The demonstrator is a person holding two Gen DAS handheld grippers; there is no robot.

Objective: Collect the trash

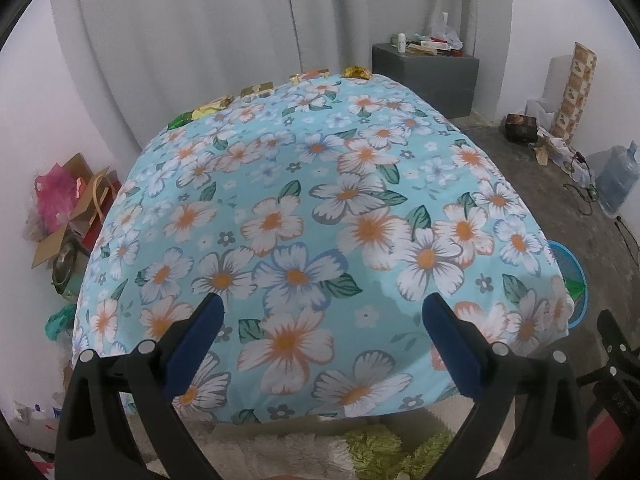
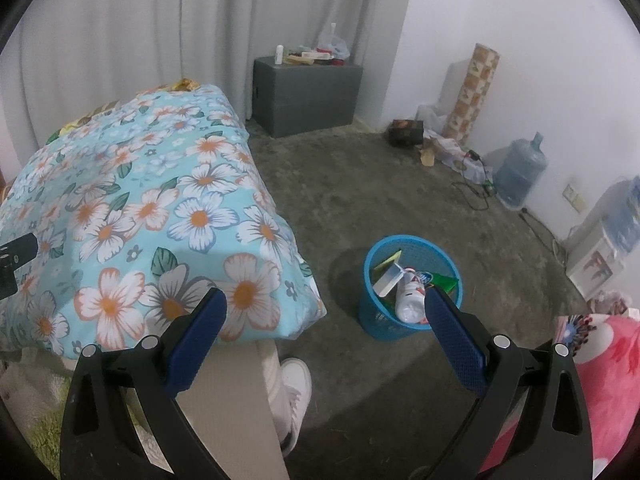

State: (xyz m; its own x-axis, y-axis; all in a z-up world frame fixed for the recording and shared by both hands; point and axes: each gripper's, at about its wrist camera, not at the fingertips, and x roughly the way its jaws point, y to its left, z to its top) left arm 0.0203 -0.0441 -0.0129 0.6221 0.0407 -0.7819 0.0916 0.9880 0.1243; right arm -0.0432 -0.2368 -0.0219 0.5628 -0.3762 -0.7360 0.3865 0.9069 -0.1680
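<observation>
Several crumpled wrappers lie along the far edge of the flowered tablecloth: a gold one, a brown one, a yellow one and a green one. My left gripper hovers open over the near part of the cloth, holding nothing. The blue mesh bin stands on the floor to the right of the table, with a white bottle, a green packet and other trash inside. My right gripper is open and empty, its right finger just in front of the bin.
A person's leg and white shoe stand beside the table corner. A grey box with clutter sits by the curtain. Water jugs, cables and a patterned roll line the right wall. Cardboard and bags pile up at the left.
</observation>
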